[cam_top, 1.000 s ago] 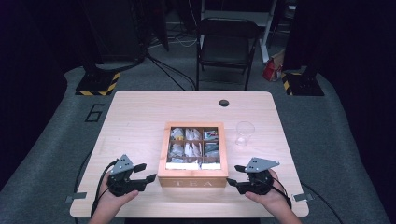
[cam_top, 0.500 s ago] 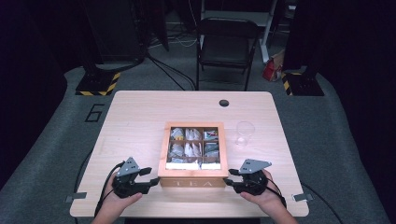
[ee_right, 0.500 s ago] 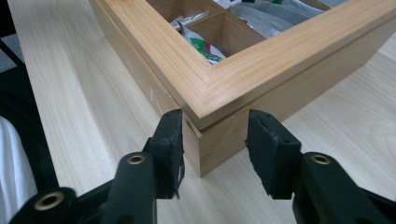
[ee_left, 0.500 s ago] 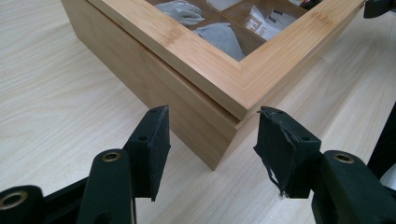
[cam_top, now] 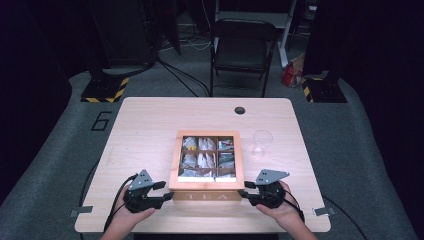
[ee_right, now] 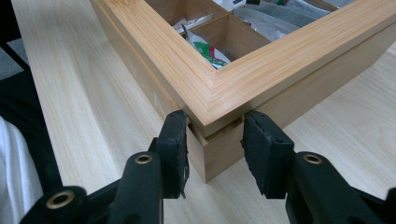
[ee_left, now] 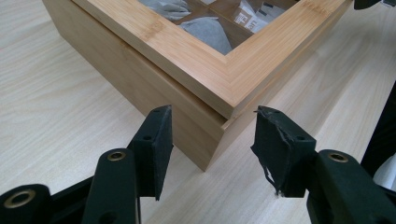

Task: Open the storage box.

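Bamboo box [cam_top: 206,172] sits near the table's [cam_top: 150,125] front edge; my left gripper [ee_left: 212,140] and right gripper [ee_right: 212,140] gape open, each straddling a front corner. Corner grips are shallow, so I expect slipping or the lid lifting askew.

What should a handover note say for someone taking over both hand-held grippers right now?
Left hand-held gripper: open, jaws either side of the tea box's near left corner, not touching.
Right hand-held gripper: open, jaws straddling the near right corner, close under the lid.
Box sits mid-table, lid down, tea bags visible inside; a glass stands to its right.
Done: both grippers positioned.
Left: probably grip or lift.
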Available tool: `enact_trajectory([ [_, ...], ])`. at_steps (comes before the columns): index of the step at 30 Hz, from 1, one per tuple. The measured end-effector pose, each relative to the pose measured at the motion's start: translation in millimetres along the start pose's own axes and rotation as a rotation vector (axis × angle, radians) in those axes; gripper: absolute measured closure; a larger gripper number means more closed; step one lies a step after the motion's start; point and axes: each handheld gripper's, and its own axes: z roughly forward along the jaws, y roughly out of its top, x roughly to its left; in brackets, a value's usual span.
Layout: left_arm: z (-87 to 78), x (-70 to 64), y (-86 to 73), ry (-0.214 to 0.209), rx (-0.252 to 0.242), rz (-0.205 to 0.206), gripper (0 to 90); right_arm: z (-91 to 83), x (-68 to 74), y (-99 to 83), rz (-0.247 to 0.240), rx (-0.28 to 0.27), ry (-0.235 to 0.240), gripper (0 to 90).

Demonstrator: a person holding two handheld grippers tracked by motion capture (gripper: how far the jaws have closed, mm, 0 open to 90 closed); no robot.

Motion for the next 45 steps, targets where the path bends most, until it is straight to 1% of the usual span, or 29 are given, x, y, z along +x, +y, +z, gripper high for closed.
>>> enact_trajectory([
  [1, 0.1, -0.4, 0.4, 0.003, 0.001, 0.005, 47.1, -0.4, 0.0, 0.3, 0.006, -0.004, 0.001, 59.7],
  [2, 0.3, -1.0, 0.6, 0.001, 0.0, 0.003, 47.3, -1.1, -1.0, 0.7, -0.002, -0.009, 0.004, 59.7],
  [3, 0.0, -0.9, 1.5, -0.005, 0.001, 0.009, 47.3, -1.4, -0.9, 1.0, 0.004, -0.013, 0.007, 59.7],
  [4, 0.1, -1.5, 2.3, -0.012, -0.001, 0.002, 47.4, -2.6, -0.9, 1.4, 0.011, -0.014, 0.007, 59.7],
  [6, 1.1, -1.7, 3.6, -0.002, -0.009, 0.001, 47.9, -3.5, -1.3, 1.9, 0.019, -0.029, 0.012, 59.7],
  [8, 2.5, -2.2, 6.1, 0.0, -0.007, 0.001, 48.5, -4.8, -1.6, 2.6, 0.028, -0.039, 0.014, 59.6],
  [9, 3.9, -2.8, 6.6, 0.012, -0.018, 0.004, 48.7, -5.6, -1.4, 2.9, 0.035, -0.039, 0.011, 59.7],
  [13, 6.4, -4.9, 11.6, 0.019, -0.019, 0.012, 50.1, -7.0, -2.4, 3.7, 0.039, -0.057, 0.019, 59.7],
  [14, 6.6, -5.7, 12.5, 0.026, -0.025, 0.008, 50.1, -7.8, -2.0, 4.1, 0.045, -0.06, 0.017, 59.7],
  [16, 6.1, -5.9, 15.0, 0.031, -0.022, -0.001, 50.1, -8.6, -2.3, 4.8, 0.044, -0.067, 0.017, 59.6],
  [17, 6.5, -6.0, 15.5, 0.035, -0.031, -0.007, 50.1, -9.6, -2.2, 5.1, 0.044, -0.065, 0.018, 59.6],
  [18, 5.9, -5.9, 16.4, 0.029, -0.032, -0.012, 50.1, -9.7, -1.9, 5.4, 0.049, -0.068, 0.015, 59.6],
  [19, 5.6, -6.3, 17.2, 0.022, -0.027, -0.017, 50.0, -9.8, -2.0, 5.6, 0.05, -0.069, 0.015, 59.6],
  [21, 6.0, -7.3, 18.7, 0.037, -0.03, -0.007, 50.0, -10.3, -2.4, 5.9, 0.049, -0.075, 0.014, 59.6],
  [22, 5.2, -6.9, 20.1, 0.029, -0.02, 0.002, 49.9, -10.3, -2.8, 5.8, 0.049, -0.077, 0.02, 59.6],
  [23, 5.6, -7.8, 20.8, 0.029, -0.024, -0.002, 49.8, -10.4, -2.6, 5.5, 0.056, -0.08, 0.02, 59.6],
  [25, 5.1, -7.3, 22.2, 0.024, -0.01, 0.001, 49.4, -10.4, -3.0, 5.4, 0.058, -0.084, 0.022, 59.2],
  [28, 4.6, -6.5, 24.3, 0.025, -0.008, 0.001, 49.3, -9.8, -3.4, 6.2, 0.05, -0.085, 0.017, 56.0],
  [29, 3.9, -7.1, 25.5, 0.023, -0.008, -0.01, 49.3, -10.4, -3.4, 6.6, 0.049, -0.083, 0.012, 54.8],
  [30, 2.4, -6.4, 27.2, 0.02, -0.007, -0.007, 49.1, -10.7, -3.8, 7.7, 0.052, -0.089, 0.008, 53.3],
  [31, 1.0, -5.9, 29.0, 0.023, -0.012, -0.009, 49.1, -12.1, -3.8, 8.8, 0.065, -0.09, 0.005, 52.2],
  [33, -2.7, -4.5, 33.4, 0.008, -0.014, -0.025, 49.2, -14.7, -4.9, 11.6, 0.059, -0.101, -0.001, 51.6],
  [34, -4.0, -3.6, 35.1, 0.004, -0.012, -0.022, 49.2, -16.0, -5.4, 13.4, 0.061, -0.104, -0.004, 51.3],
  [35, -4.5, -3.7, 36.9, 0.006, -0.016, -0.031, 49.2, -16.8, -6.1, 14.5, 0.058, -0.101, -0.008, 51.0],
  [36, -5.6, -2.8, 39.2, 0.007, -0.01, -0.023, 49.2, -17.5, -6.5, 15.8, 0.066, -0.103, -0.01, 50.7],
  [39, -8.5, -1.5, 45.6, 0.009, -0.004, -0.02, 49.2, -18.9, -9.5, 20.0, 0.056, -0.101, -0.026, 48.9],
  [41, -10.1, -0.3, 48.5, 0.01, -0.011, -0.021, 49.2, -20.1, -11.3, 24.8, 0.048, -0.106, -0.037, 47.3],
  [43, -11.8, 1.2, 51.3, 0.001, -0.022, -0.041, 49.2, -20.8, -12.1, 28.8, 0.03, -0.111, -0.04, 47.0],
  [45, -13.4, 1.8, 54.3, 0.007, -0.027, -0.044, 49.2, -21.7, -11.7, 32.9, 0.024, -0.119, -0.048, 46.5],
])
